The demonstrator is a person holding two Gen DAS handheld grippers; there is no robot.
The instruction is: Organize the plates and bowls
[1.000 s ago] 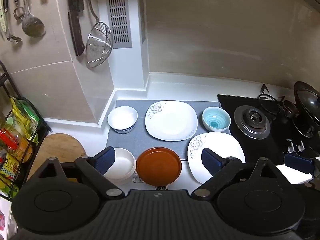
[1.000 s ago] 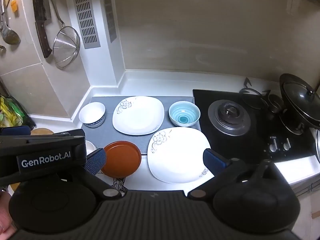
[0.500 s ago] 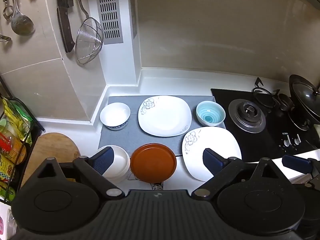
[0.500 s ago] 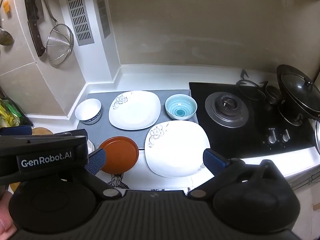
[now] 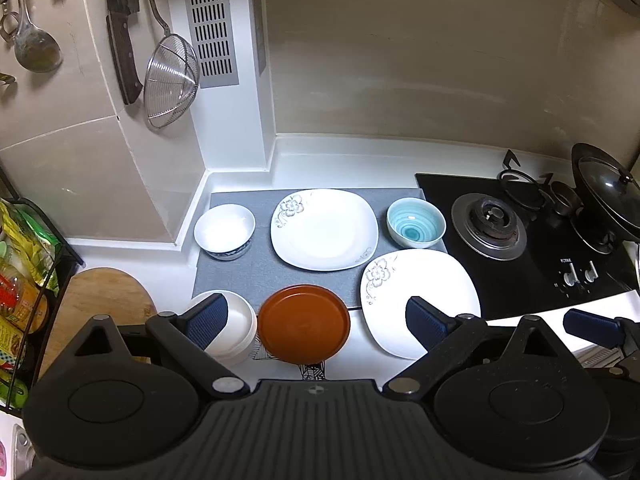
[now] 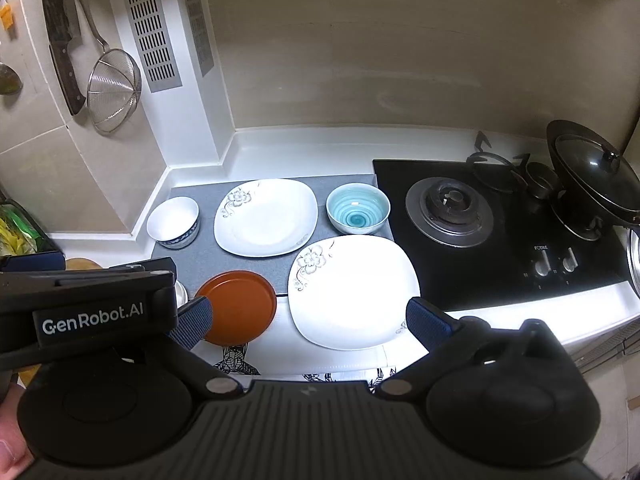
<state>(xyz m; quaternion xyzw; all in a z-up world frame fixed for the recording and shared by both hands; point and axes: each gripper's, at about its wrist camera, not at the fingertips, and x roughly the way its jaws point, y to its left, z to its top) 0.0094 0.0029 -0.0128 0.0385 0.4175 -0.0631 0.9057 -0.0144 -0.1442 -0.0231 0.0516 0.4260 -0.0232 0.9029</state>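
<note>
Brown plate (image 5: 303, 323), on the counter at the mat's (image 5: 240, 264) near edge, is seen in the L wrist view just ahead of the L gripper (image 5: 316, 316), betw. its spread, empty jaws; round, so no long axis. In the R wrist view, near white plate (image 6: 352, 290) is framed by the R gripper (image 6: 308, 322), likewise spread w/ nothing held; both are held high, tilted down.

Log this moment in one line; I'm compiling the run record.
phase: pre-grasp | left gripper: open, empty | right gripper: open, empty | dishes: unstacked
</note>
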